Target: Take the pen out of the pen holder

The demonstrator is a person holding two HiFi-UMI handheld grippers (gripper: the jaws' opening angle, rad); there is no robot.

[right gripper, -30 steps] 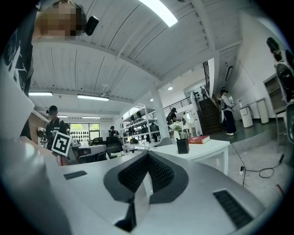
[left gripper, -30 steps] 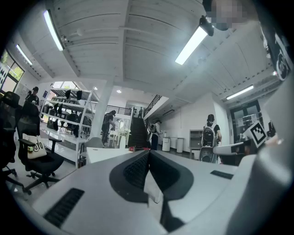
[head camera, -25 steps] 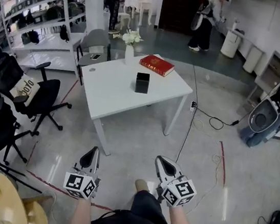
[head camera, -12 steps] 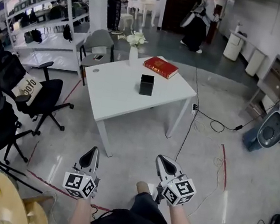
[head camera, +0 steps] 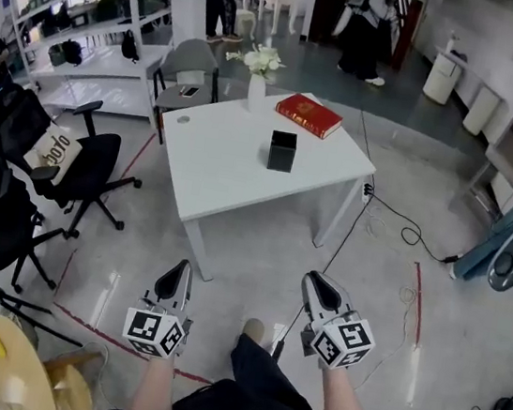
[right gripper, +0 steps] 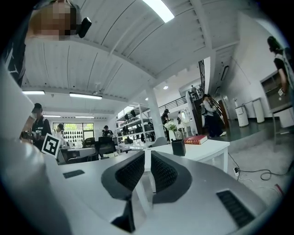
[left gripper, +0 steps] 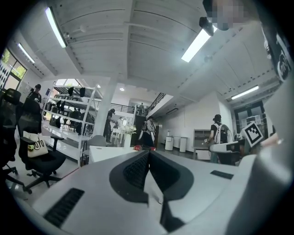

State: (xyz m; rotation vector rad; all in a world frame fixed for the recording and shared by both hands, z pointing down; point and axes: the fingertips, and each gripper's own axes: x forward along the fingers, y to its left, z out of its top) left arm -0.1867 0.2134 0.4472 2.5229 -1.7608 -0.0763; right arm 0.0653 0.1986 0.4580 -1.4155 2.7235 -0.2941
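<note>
Leftmost in the head view, black office chairs (head camera: 62,172) crowd the frame edge, and a bag (head camera: 53,150) there reads perhaps "bofo". The left gripper (head camera: 181,269) has its jaws pressed together, empty. Bare floor (head camera: 251,246) runs open to the white table (head camera: 215,160). The black pen holder (head camera: 282,151) stands mid-top, its contents too small to tell. The right gripper (head camera: 314,281) has just been opening its jaws, which are slightly apart with nothing between them.

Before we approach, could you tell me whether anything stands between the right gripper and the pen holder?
Nothing visible does: only bare floor and tabletop lie between the pen holder and the right gripper, whose empty jaws have just been opening.
</note>
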